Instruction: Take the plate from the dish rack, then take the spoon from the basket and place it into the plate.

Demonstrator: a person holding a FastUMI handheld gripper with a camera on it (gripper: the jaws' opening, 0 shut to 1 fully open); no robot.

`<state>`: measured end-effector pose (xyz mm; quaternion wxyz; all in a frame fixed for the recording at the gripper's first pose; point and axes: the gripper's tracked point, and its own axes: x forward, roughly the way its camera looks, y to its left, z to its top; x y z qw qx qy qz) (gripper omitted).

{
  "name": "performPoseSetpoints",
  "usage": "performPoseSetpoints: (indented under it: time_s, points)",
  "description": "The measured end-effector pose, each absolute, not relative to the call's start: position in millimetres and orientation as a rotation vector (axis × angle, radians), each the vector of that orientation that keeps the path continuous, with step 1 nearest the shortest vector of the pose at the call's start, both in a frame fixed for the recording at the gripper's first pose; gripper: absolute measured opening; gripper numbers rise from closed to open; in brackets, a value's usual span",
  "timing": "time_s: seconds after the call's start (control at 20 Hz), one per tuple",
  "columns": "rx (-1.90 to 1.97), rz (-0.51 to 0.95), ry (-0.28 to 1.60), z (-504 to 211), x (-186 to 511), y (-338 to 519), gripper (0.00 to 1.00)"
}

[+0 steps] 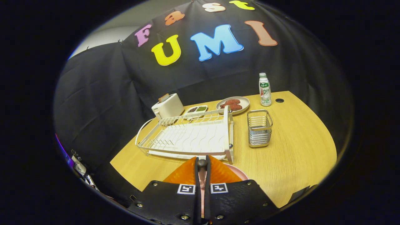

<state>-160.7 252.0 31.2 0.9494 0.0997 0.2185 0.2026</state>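
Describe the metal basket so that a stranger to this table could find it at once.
Start at the white dish rack in the middle of the wooden table, beyond the closed fingers. The metal basket stands just to its right, apart from it. It alone is square, upright, silver wire.

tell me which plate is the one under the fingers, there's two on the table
The pink plate, lying right under the closed fingers in front of the dish rack. The other plate sits beyond the rack, holding reddish-brown food.

The tabletop (290, 150) is evenly and warmly lit from overhead, with soft shadows. Straight edges are bowed by fisheye distortion. The tongs (202, 175), nearly closed, are rendered slightly soft, while things beyond stay sharp.
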Motion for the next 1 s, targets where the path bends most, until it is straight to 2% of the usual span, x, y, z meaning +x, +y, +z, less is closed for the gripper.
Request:
performPoseSetpoints:
  time_s: [0.1,0.15,0.3,0.7,1.0]
  points:
    - [0.202,0.383,0.457,27,-160,246,0.04]
    - [0.192,0.376,0.453,31,-159,243,0.09]
    - [0.114,0.374,0.42,43,-153,241,0.14]
    - [0.077,0.363,0.307,96,-145,229,0.16]
    - [0.08,0.237,0.117,172,-126,196,0.16]
